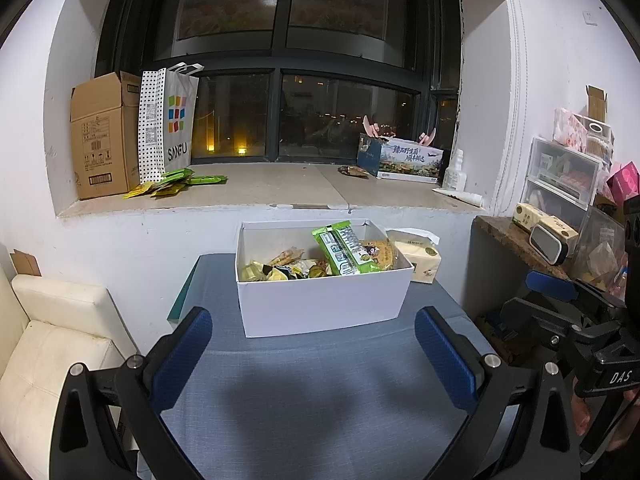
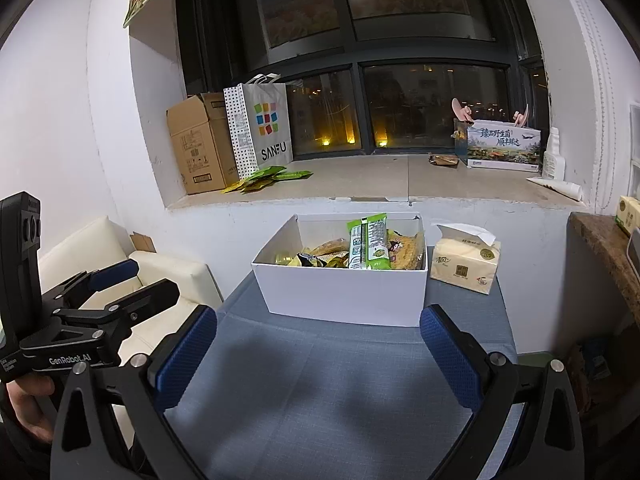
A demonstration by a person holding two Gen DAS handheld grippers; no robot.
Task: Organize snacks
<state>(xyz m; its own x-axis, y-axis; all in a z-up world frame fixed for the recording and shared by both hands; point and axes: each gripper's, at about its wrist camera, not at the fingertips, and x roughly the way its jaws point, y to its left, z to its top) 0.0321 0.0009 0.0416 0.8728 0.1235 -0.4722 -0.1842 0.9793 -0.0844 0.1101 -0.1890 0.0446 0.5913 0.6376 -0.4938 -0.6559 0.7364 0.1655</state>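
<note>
A white box [image 1: 324, 300] [image 2: 340, 292] stands on the blue-grey table [image 1: 320, 392] [image 2: 328, 392], filled with snack packets. A tall green packet [image 1: 346, 248] [image 2: 370, 242] leans upright among them, with yellow and dark wrappers [image 1: 280, 270] [image 2: 316, 258] to its left. My left gripper [image 1: 314, 356] hangs open over the table in front of the box, with nothing between its blue pads. My right gripper [image 2: 320, 354] is also open and empty, in front of the box. In each wrist view the other gripper shows at the side, held by a hand.
A tissue pack [image 1: 418, 258] [image 2: 466, 264] sits right of the box. On the windowsill lie green sachets [image 1: 176, 182] [image 2: 268, 178], a cardboard carton [image 1: 104, 136], a SANFU bag [image 2: 262, 128] and a printed box [image 2: 504, 146]. A cream sofa [image 1: 52, 340] is left, cluttered shelves [image 1: 568, 208] right.
</note>
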